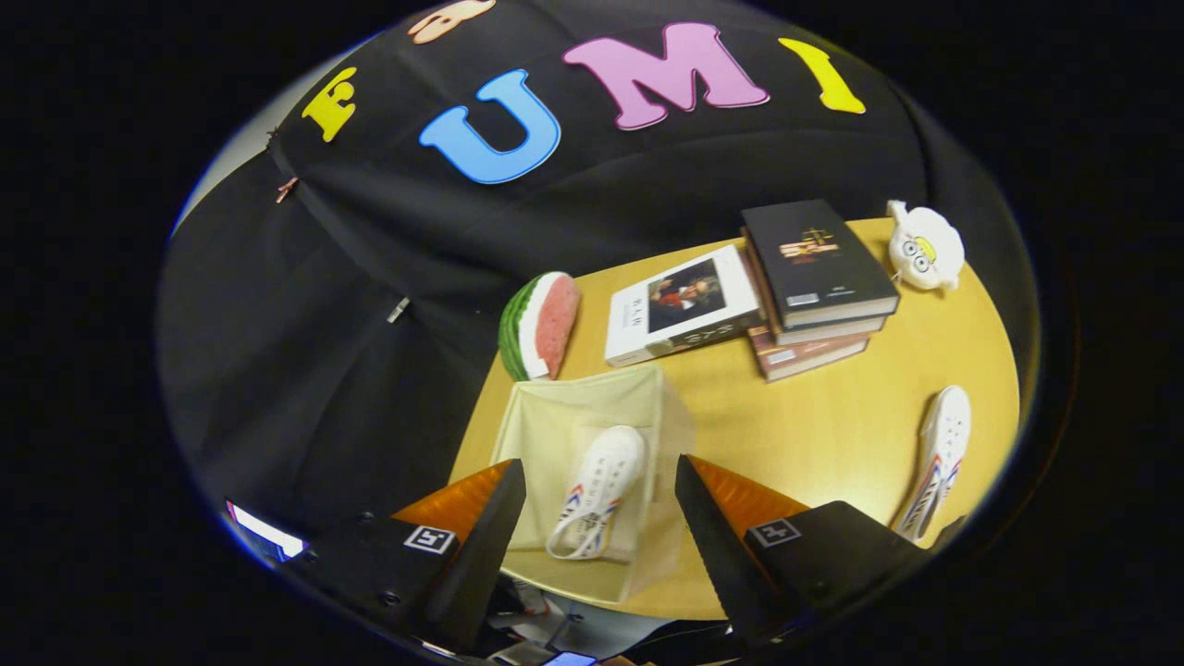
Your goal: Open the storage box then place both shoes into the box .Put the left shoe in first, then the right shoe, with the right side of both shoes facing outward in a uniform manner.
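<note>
A cream fabric storage box [647,407] stands open on the wooden table [814,425], just ahead of my fingers. One white shoe [599,490] with red and blue stripes lies on its side inside the box, toe pointing away from me. My gripper [599,472] hovers above the box, open, its fingers spread to either side of that shoe without touching it. The second white shoe [939,458] lies on the table well to the right of the right finger, apart from the box.
Beyond the box lie a watermelon-slice toy [539,326], a white book [680,305] and a stack of books [814,287]. A small white plush toy [925,245] sits at the table's far right corner.
</note>
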The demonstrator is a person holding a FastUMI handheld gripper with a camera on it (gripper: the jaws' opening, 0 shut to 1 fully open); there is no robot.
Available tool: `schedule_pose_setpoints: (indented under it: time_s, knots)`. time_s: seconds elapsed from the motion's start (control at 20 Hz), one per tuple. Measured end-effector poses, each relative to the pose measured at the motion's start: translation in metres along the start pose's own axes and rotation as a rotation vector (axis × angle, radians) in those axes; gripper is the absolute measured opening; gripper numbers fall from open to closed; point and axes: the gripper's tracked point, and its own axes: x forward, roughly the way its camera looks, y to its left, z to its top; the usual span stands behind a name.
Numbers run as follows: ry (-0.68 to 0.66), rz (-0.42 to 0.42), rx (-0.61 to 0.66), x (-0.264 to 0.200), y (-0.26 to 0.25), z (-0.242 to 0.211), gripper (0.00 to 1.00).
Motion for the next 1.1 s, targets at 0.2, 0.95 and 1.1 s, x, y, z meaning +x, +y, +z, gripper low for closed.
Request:
schedule_pose_setpoints:
  time_s: [0.2, 0.95, 1.1]
  knots:
    - [-0.024, -0.139, 0.008, -0.037, -0.103, 0.008, 0.99]
    - [0.143, -0.293, 0.188, -0.067, -0.329, -0.059, 0.99]
    - [0.195, -0.294, 0.2, -0.054, -0.351, -0.084, 0.99]
